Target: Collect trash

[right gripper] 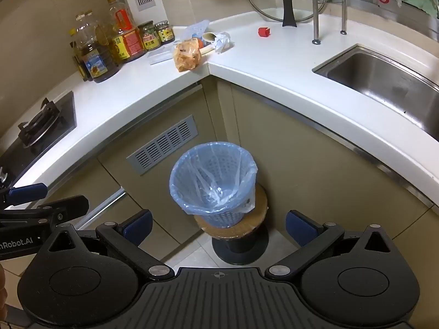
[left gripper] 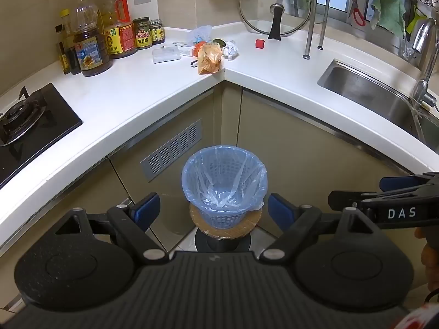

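A blue basket bin (left gripper: 224, 183) lined with a clear blue bag stands on a round stool below the counter corner; it also shows in the right wrist view (right gripper: 212, 182). Trash lies on the white counter corner: an orange plastic bag (left gripper: 209, 59) (right gripper: 188, 54), a crumpled white paper (left gripper: 230, 50) (right gripper: 222, 41), a clear bluish bag (left gripper: 199, 34), a clear plastic box (left gripper: 166, 54) and a red cap (left gripper: 259, 43) (right gripper: 264, 31). My left gripper (left gripper: 214, 211) is open and empty above the bin. My right gripper (right gripper: 218, 226) is open and empty beside it.
Oil bottles (left gripper: 87, 41) and jars (left gripper: 142, 33) stand at the back left. A gas stove (left gripper: 24, 126) is at the left, a steel sink (left gripper: 384, 96) with a tap at the right. A glass lid (left gripper: 274, 8) leans at the back wall.
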{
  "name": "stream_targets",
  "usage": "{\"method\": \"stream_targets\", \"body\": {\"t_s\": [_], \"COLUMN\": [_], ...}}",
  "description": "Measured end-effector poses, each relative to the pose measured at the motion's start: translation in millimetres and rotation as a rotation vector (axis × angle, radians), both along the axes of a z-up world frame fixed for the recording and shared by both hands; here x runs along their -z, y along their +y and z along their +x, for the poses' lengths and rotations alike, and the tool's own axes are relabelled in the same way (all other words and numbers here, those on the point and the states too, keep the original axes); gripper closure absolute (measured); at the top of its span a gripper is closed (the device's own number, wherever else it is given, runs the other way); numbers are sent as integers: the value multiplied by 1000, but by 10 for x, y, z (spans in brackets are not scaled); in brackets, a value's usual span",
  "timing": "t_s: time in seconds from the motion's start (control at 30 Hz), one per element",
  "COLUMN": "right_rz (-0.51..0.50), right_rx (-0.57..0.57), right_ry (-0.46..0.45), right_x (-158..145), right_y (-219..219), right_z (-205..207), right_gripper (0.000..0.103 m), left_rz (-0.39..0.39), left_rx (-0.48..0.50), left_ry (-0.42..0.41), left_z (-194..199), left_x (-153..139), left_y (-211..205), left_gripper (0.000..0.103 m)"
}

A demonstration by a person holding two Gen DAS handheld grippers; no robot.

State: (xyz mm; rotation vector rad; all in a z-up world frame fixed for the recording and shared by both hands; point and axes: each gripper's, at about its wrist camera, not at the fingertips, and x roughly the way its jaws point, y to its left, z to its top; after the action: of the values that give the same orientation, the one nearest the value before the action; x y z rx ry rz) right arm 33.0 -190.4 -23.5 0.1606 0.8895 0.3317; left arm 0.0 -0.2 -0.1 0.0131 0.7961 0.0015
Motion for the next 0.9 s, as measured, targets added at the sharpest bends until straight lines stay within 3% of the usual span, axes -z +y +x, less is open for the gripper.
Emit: {"method": "stream_targets", "body": {"t_s": [0.9], "right_rz": [-2], "right_rx": [0], "right_ry": [-1], "right_x": [-29], "right_y": [0], "right_z": [-14], "right_gripper": [0], "left_rz": [0], "left_rx": [-1], "left_ry": [-3], "left_z": [0], "left_x": [0], "left_y": [-1], "left_gripper": [19]}}
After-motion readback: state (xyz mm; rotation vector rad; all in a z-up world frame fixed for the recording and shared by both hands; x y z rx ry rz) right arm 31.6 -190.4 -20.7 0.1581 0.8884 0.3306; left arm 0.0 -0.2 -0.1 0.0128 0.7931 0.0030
